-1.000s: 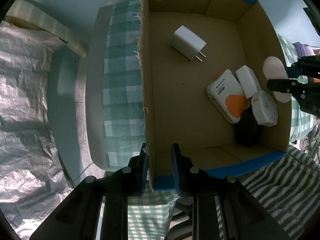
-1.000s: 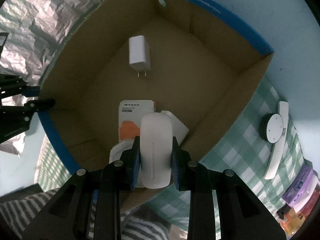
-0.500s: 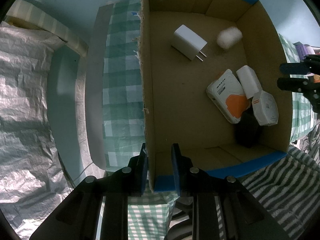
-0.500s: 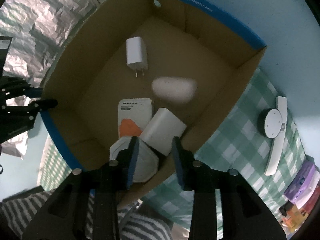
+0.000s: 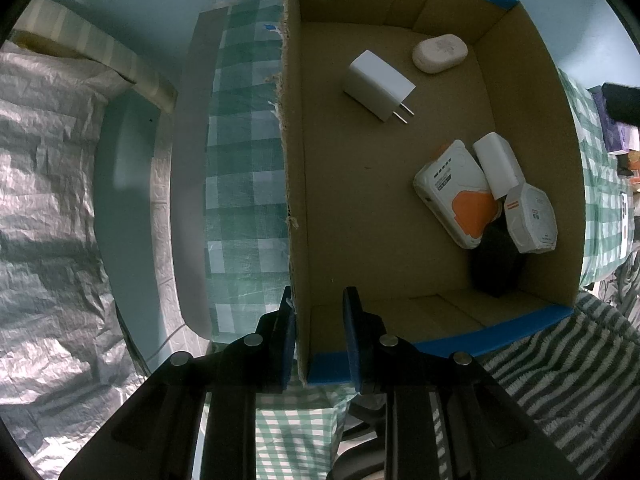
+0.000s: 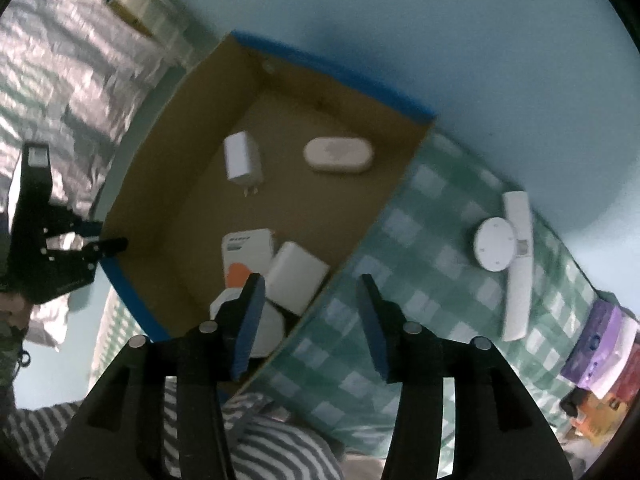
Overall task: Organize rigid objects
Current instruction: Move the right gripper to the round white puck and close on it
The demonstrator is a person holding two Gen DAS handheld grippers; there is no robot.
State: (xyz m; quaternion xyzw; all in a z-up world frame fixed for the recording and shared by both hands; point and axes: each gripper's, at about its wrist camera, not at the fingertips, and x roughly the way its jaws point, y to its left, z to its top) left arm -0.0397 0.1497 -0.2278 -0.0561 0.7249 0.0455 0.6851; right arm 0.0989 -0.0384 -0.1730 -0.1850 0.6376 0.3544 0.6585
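Observation:
A cardboard box (image 5: 296, 160) with blue-taped rims stands on a green checked cloth. My left gripper (image 5: 318, 320) straddles the box's near-left corner, its pads closed on the wall; it also shows as the left gripper (image 6: 108, 244). A white oval mouse (image 5: 440, 54) lies on the box floor by the far wall, the same mouse (image 6: 338, 155) beside a white charger (image 6: 242, 160). My right gripper (image 6: 312, 312) hovers above the box's right wall (image 6: 360, 240) with its jaws opening and nothing between them.
A white-and-orange device (image 5: 456, 196), a white block (image 5: 498, 170), a white hexagonal unit (image 5: 530, 220) and a dark object (image 5: 496, 268) crowd the box's near-right corner. A white disc (image 6: 495, 248) on a white bar (image 6: 518, 276) and purple boxes (image 6: 596, 344) lie right of the box.
The right gripper let go of the white mouse, which dropped to the box floor near the far wall. That gripper rose and shifted right as its jaws spread. The left gripper stayed put.

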